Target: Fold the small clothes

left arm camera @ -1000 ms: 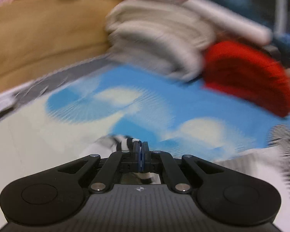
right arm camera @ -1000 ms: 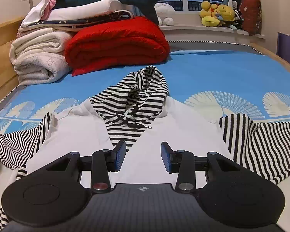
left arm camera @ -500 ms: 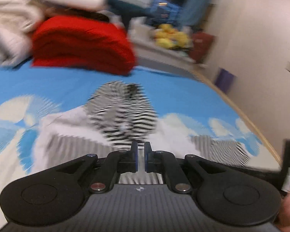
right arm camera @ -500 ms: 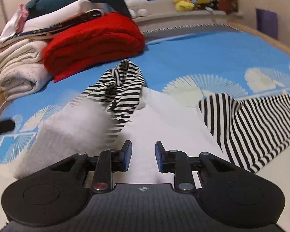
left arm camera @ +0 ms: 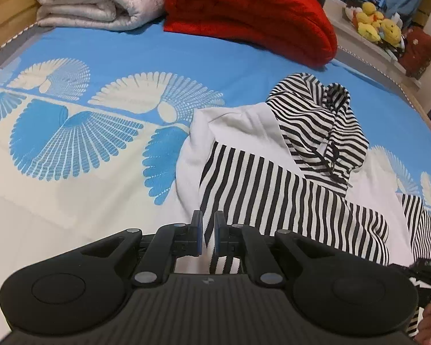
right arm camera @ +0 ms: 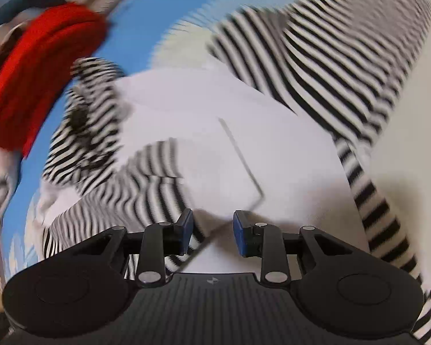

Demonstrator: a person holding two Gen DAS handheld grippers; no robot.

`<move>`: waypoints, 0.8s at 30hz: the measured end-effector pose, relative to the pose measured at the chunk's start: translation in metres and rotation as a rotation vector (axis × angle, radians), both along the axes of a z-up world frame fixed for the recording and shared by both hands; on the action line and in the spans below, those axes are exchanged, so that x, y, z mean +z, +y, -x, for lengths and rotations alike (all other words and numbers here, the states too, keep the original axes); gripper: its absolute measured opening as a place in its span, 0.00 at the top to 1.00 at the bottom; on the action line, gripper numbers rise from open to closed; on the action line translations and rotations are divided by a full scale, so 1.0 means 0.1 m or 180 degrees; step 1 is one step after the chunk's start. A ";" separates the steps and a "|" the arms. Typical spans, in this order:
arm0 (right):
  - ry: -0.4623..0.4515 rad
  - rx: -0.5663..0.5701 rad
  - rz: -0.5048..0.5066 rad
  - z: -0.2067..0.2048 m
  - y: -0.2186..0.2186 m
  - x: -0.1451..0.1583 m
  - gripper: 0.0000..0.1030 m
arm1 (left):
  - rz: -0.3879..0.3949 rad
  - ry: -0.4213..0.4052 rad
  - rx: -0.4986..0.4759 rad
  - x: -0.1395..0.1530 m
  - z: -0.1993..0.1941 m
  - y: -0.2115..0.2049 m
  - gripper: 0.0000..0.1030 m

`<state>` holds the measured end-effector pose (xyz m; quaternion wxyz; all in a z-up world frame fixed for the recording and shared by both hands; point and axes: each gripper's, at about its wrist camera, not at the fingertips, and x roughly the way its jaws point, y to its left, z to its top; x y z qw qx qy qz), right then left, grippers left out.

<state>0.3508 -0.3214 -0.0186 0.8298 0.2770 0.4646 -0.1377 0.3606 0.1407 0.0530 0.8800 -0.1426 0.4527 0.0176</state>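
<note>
A small white hoodie [left arm camera: 244,126] with black-and-white striped hood [left arm camera: 319,126] and sleeves lies flat on the blue patterned bed sheet [left arm camera: 106,57]. Its left striped sleeve [left arm camera: 287,195] lies folded across the white body. My left gripper [left arm camera: 207,233] hovers over that sleeve's near end, jaws a narrow gap apart and empty. My right gripper [right arm camera: 212,233] is open and empty above the white body [right arm camera: 215,109], with the other striped sleeve [right arm camera: 330,66] spread to the right. The right wrist view is blurred.
A folded red blanket [left arm camera: 250,14] and folded white blankets [left arm camera: 97,0] lie at the head of the bed. Yellow plush toys [left arm camera: 379,26] sit on a ledge at the far right. A wooden bed frame [left arm camera: 5,20] runs along the left.
The left gripper carried the left sleeve across the body and released it, opening slightly. The right gripper swung down and tilted over the hoodie, opening wider than half a second ago.
</note>
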 end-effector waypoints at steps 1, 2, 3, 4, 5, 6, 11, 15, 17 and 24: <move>0.0025 -0.0078 -0.0062 -0.01 -0.03 -0.05 0.68 | -0.0003 -0.0012 -0.0036 0.06 0.05 0.00 0.94; 0.0028 -0.0136 -0.0121 -0.02 -0.04 -0.08 0.68 | -0.0006 -0.0012 -0.0062 0.02 0.01 0.02 0.94; 0.0010 -0.0159 -0.0136 -0.01 -0.03 -0.09 0.68 | -0.0009 -0.0008 -0.0083 0.02 0.01 0.03 0.94; -0.0028 -0.0150 -0.0129 -0.03 -0.02 -0.09 0.80 | -0.0015 0.0006 -0.0096 -0.01 0.00 0.03 0.94; -0.0091 -0.0126 -0.0101 -0.04 -0.01 -0.07 0.95 | -0.0013 0.0014 -0.0103 -0.02 -0.01 0.04 0.94; -0.0194 -0.0104 -0.0059 -0.05 0.00 -0.04 0.98 | -0.0004 0.0017 -0.0109 -0.01 0.00 0.05 0.94; -0.0989 0.0133 0.0278 0.08 0.14 0.39 0.98 | -0.0016 0.0086 -0.0148 -0.25 -0.18 -0.05 0.94; -0.1030 0.0051 0.0623 0.12 0.08 0.44 0.98 | 0.0053 0.0244 -0.0273 -0.44 -0.23 -0.11 0.94; -0.0584 -0.0106 0.0592 0.04 -0.07 0.27 0.96 | 0.0030 0.0423 -0.0369 -0.60 -0.26 -0.17 0.94; -0.0812 -0.0072 0.0636 0.11 -0.09 0.40 0.72 | -0.0087 0.0577 -0.0459 -0.70 -0.26 -0.23 0.94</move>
